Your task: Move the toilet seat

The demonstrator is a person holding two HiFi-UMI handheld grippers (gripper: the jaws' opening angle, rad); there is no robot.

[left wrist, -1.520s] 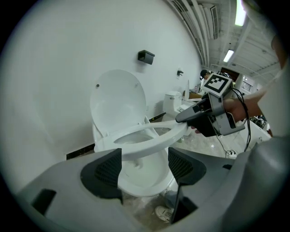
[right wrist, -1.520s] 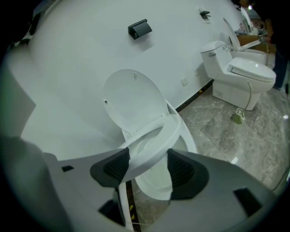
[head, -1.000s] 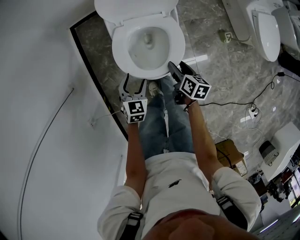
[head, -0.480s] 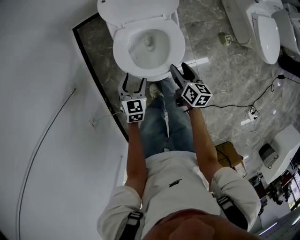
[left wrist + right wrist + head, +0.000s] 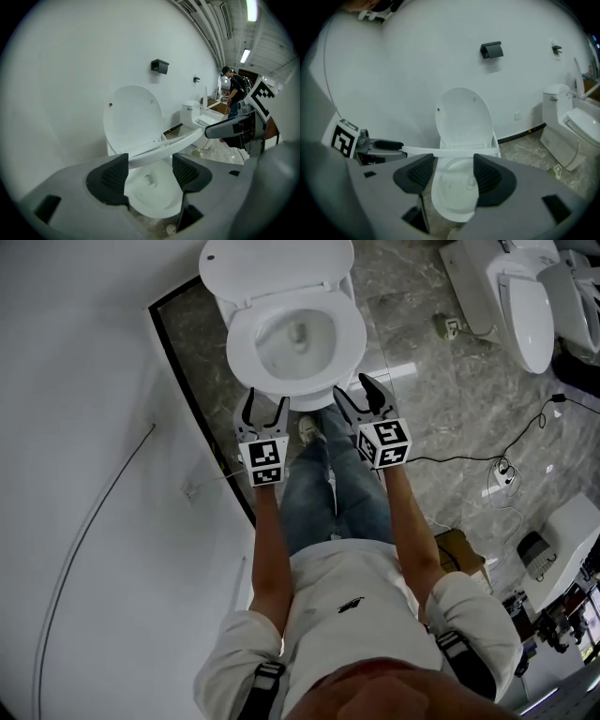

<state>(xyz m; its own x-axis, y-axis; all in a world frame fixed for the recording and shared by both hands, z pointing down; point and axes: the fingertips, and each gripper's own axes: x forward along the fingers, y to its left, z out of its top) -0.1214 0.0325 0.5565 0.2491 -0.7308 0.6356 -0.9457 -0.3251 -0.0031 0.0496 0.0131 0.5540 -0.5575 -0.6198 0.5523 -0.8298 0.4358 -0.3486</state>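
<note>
A white toilet stands against the wall with its lid (image 5: 277, 263) upright. The seat (image 5: 164, 149) shows as a thin white band hovering partly raised over the bowl (image 5: 154, 192), and is seen edge-on as the seat (image 5: 450, 152) in the right gripper view. My left gripper (image 5: 265, 409) is open at the bowl's front left rim. My right gripper (image 5: 361, 395) is open at the front right. Nothing lies between either pair of jaws. I cannot tell whether either gripper touches the seat.
A white wall (image 5: 84, 427) runs along the left. A second toilet (image 5: 525, 306) stands at the right, with cables (image 5: 487, 460) and a cardboard box (image 5: 459, 554) on the marble floor. The person's shoe (image 5: 307, 430) is just before the bowl. A person (image 5: 234, 89) stands far back.
My right gripper has drawn back from the seat's front right edge, turned to face the bowl, and its jaws have spread apart. The left gripper has barely moved.
</note>
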